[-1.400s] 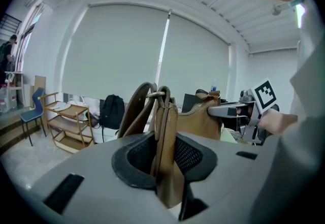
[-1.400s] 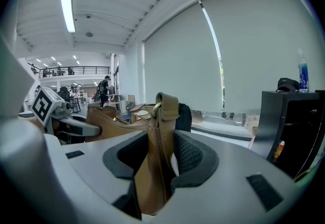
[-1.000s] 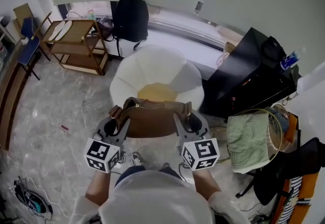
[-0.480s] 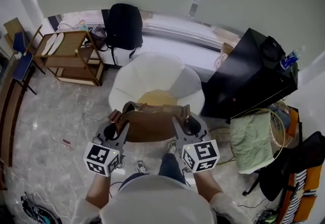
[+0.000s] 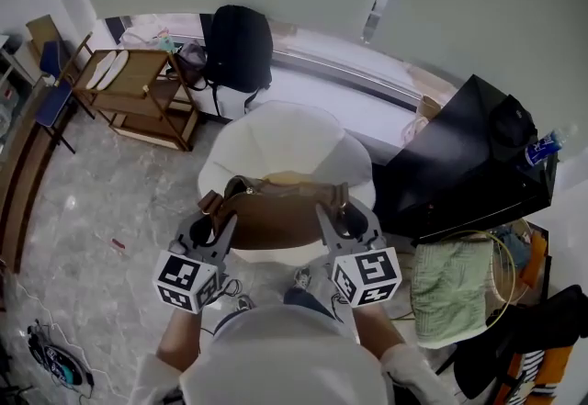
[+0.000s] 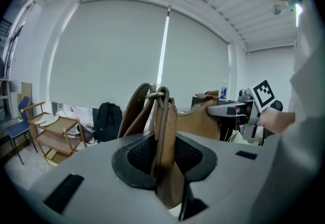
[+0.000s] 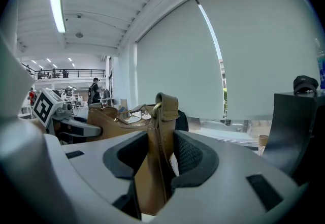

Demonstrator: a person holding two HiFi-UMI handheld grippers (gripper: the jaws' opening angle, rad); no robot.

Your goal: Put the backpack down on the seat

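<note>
I have both tongs clenched on the brown backpack (image 5: 274, 218), one at each end. In the left gripper view the left gripper (image 6: 163, 155) is pinched on the leather strap tab below its metal ring. In the right gripper view the right gripper (image 7: 158, 159) grips the matching tab at the other end. The grip looks the same as a second ago.

What differs is where the load sits over the white chair (image 5: 292, 139). A second ago the yellowish seat cushion showed wide beyond the backpack's top. Now the backpack hangs across the front edge of the seat and covers nearly all of that cushion, leaving only a thin sliver at its upper rim. From above I cannot tell whether its bottom touches the seat.

In the head view the left gripper (image 5: 217, 221) and right gripper (image 5: 333, 212) hold it level between them, mouth up. The chair fills more of my view than before, and the shoe below the bag has shifted toward the right.

A black backpack (image 5: 239, 49) leans at the window ledge behind the chair, and a wooden trolley (image 5: 138, 86) stands to its left.
</note>
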